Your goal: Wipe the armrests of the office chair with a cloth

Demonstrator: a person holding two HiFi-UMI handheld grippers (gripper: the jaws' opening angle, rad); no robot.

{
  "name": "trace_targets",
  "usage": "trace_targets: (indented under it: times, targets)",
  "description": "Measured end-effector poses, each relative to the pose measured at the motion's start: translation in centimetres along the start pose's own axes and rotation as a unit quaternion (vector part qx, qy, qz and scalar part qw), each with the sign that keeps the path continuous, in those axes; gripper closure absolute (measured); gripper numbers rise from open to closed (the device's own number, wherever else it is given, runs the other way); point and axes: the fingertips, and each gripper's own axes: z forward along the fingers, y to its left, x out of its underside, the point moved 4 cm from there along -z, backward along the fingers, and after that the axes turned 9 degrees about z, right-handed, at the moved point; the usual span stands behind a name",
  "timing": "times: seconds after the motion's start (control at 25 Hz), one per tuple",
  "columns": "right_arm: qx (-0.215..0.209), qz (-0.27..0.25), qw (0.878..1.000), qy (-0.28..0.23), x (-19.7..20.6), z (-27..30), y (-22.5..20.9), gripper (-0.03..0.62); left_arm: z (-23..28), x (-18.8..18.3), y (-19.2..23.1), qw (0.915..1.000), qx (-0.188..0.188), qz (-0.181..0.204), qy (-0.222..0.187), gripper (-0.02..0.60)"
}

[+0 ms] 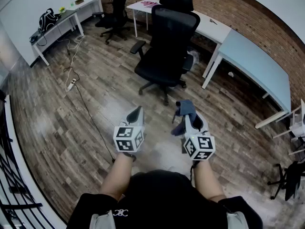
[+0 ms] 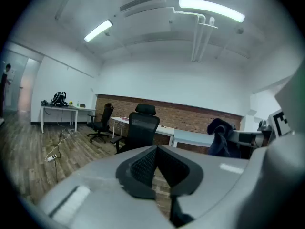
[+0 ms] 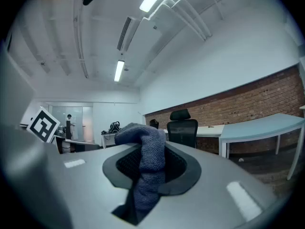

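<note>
Cloth (image 3: 145,161): dark blue with a looped, towel-like nap, soft and limp. I judge it light and without stiffness, since it folds over itself and droops under its own weight. It is not fragile, and the nap should grip the pads, so it is unlikely to slip. The best hold is a bunched middle, with a free wad ahead of the tips to meet the armrest. A pinch on a bare corner would probably let it trail instead of wipe.

Right claw (image 1: 190,119): clenched on the cloth. The jaws press on a thick fold that runs between the pads. One hump rises above and ahead of the tips, and a tail hangs below them. The claw touches nothing else.

Left claw (image 1: 137,111): closed, tips meeting, nothing between them. It is held in the air just left of the right claw, about level with it, and touches nothing.

Office chair (image 1: 167,42): black, with a mesh back and headrest, on a castor base on the wood floor (image 1: 86,109). It stands ahead of both claws and well apart from them, with the seat nearer the claws than the backrest.
- One armrest (image 1: 137,46) sits ahead of the left claw.
- The other armrest (image 1: 188,63) sits ahead of the right claw, partly behind the seat.

The armrest tops are probably firm and fixed. The chair itself will likely roll or swivel under a push, so the empty left claw may be needed to steady it.

Pale bench (image 1: 252,56): beyond the chair, ahead and to the right of the right claw.
</note>
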Motion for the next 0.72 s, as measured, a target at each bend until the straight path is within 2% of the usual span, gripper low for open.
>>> trace_targets:
  times: [0.16, 0.4, 0.72]
  targets:
    - [0.0, 0.0, 1.0, -0.001, 0.0, -0.6, 0.2, 0.505, -0.7, 0.3, 0.1, 0.9999, -0.005, -0.014, 0.002, 0.575]
    - [-0.012, 0.022, 1.0, -0.016, 0.1, -0.8, 0.2, 0.502, -0.9, 0.7, -0.4, 0.9999, -0.011, -0.01, 0.006, 0.575]
    - [-0.006, 0.003, 1.0, -0.011, 0.3, -1.2, 0.3, 0.5, -0.8, 0.8, -1.4, 0.9999, -0.006, -0.001, 0.011, 0.575]
